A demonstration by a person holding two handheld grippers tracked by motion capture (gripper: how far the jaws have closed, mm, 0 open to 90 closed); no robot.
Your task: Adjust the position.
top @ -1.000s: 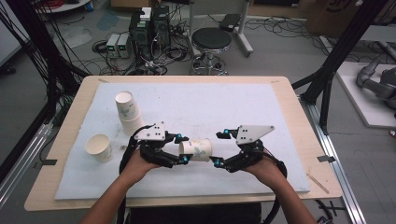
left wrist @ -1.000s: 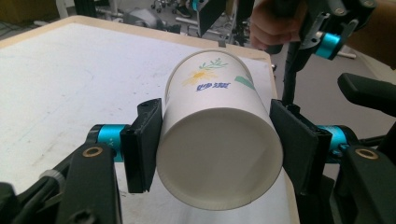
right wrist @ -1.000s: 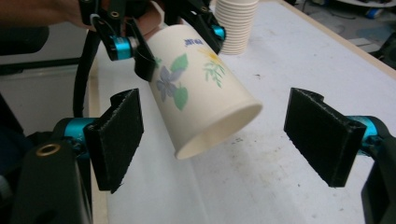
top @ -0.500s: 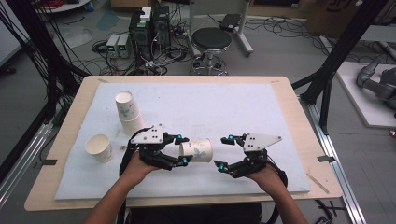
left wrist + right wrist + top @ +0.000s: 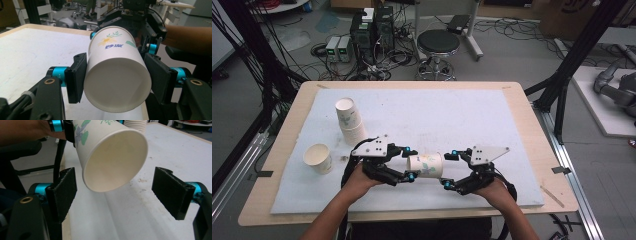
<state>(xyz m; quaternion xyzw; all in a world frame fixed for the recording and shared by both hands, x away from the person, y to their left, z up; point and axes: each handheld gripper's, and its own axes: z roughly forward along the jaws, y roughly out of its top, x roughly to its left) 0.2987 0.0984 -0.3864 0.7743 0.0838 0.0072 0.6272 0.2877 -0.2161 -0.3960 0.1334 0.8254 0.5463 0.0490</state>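
While the left gripper (image 5: 117,82) is clamping the printed paper cup (image 5: 426,164) by its closed bottom end, much of that cup's side is lying hidden behind the jaws in the high view, and its open mouth is turned away from the left gripper's camera. Its printed lettering is too small there to read; in the left gripper view the cup (image 5: 117,72) is showing a flower sprig and a few blue characters on its upper side. The cup is being held on its side above the white mat (image 5: 452,115), near the front edge of the table (image 5: 517,95), with one black pad pressing on each flank of its narrow end. Its mouth is pointing at the right gripper (image 5: 451,169), whose jaws are standing wide apart, one on either side of the rim and not touching it; in the right gripper view the cup (image 5: 112,157) is hanging between and slightly above the two pads (image 5: 63,192). How far the rim is reaching in between those pads is hard to judge. One cup is in hand; one single cup (image 5: 318,158) is standing upright at the mat's left; one stack of cups (image 5: 350,120) is standing behind it, its count unclear. Two grippers are working, one in each hand.
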